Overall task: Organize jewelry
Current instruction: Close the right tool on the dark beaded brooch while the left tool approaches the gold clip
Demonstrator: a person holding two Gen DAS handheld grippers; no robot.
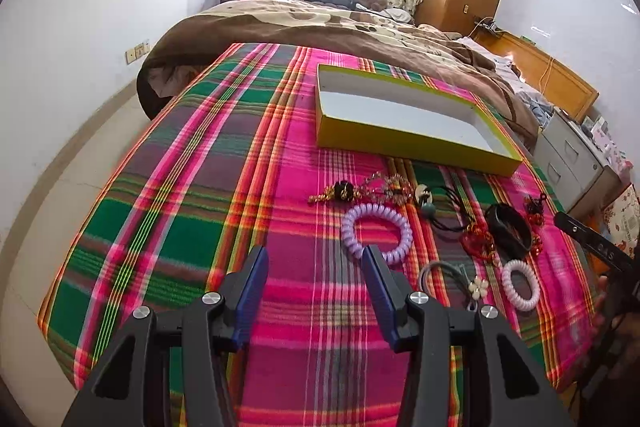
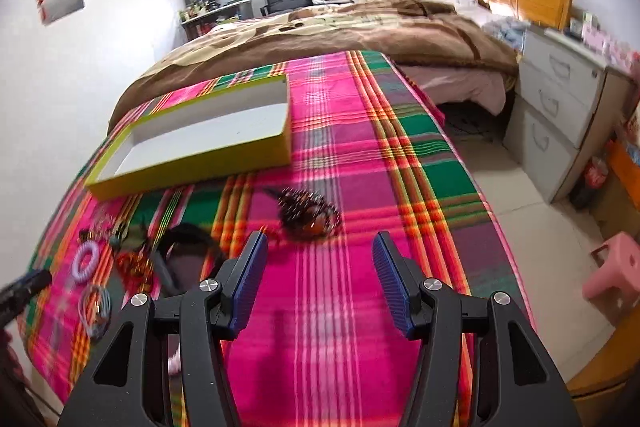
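Observation:
A shallow yellow box (image 1: 408, 143) with a white inside lies empty on the plaid cloth (image 1: 200, 187); it also shows in the right wrist view (image 2: 192, 167). Jewelry lies in front of it: a large lilac coil bracelet (image 1: 376, 231), a small lilac coil (image 1: 520, 285), a black bangle (image 1: 508, 229), red beads (image 1: 478, 241), a gold and black beaded piece (image 1: 360, 189), a flower hair tie (image 1: 476, 285). My left gripper (image 1: 316, 267) is open and empty, just left of the large coil. My right gripper (image 2: 318, 255) is open and empty, just before a dark beaded piece (image 2: 310, 215).
A bed with a brown blanket (image 1: 320, 23) lies behind the cloth. A grey drawer cabinet (image 2: 556, 99) and a pink stool (image 2: 612, 275) stand on the right. The cloth's edges drop to a tiled floor (image 2: 532, 227) on both sides.

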